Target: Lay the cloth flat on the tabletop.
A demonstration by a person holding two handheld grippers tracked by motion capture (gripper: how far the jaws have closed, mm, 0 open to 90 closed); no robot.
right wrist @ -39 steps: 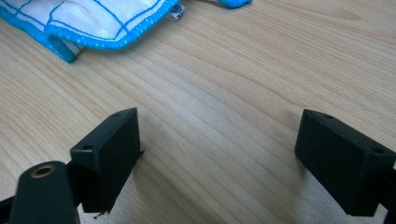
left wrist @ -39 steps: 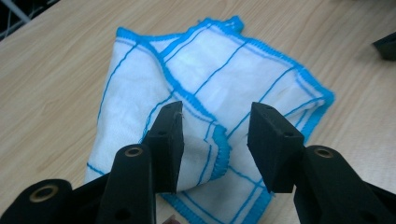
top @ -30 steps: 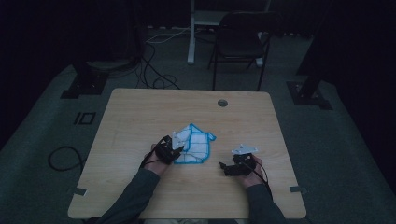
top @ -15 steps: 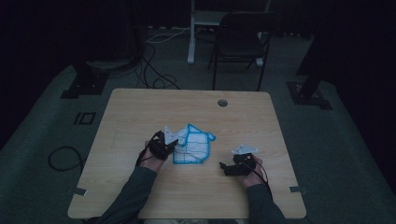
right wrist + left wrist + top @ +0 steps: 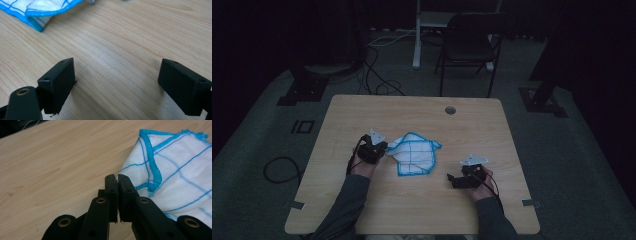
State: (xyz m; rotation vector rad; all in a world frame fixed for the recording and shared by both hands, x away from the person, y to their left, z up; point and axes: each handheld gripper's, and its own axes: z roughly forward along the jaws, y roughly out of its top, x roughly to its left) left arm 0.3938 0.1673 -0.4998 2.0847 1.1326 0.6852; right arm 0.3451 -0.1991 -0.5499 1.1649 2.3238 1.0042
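— Near the middle of the tabletop (image 5: 362, 115), a little toward the person's edge, lies the cloth (image 5: 416, 155) — white with a blue grid and blue hem. How far along would you say the folding is?

— Partway, I'd judge. In the high view it lies as an uneven, rumpled patch, not a flat square; one flap lies doubled over near its left side. In the left gripper view a hemmed corner is turned back on itself. Squaring it up and at least one more fold look left to do.

— And the left gripper (image 5: 117, 178)?

— Its jaws are pressed together with only a hairline gap, and a sliver of white fabric shows pinched between them, right at the cloth's left edge. So it has hold of the cloth's border. In the high view that gripper (image 5: 373, 148) sits just beside the cloth, toward the table's left edge.

— The right gripper (image 5: 117, 82)?

— Jaws spread wide over bare wood, nothing between them. It sits toward the right of the person's edge (image 5: 468, 175), well apart from the cloth, whose blue hem shows at the top left of its own view.

— Any containers?

— None on the table. The one other feature is a small round cable hole (image 5: 450, 110) near the far edge.
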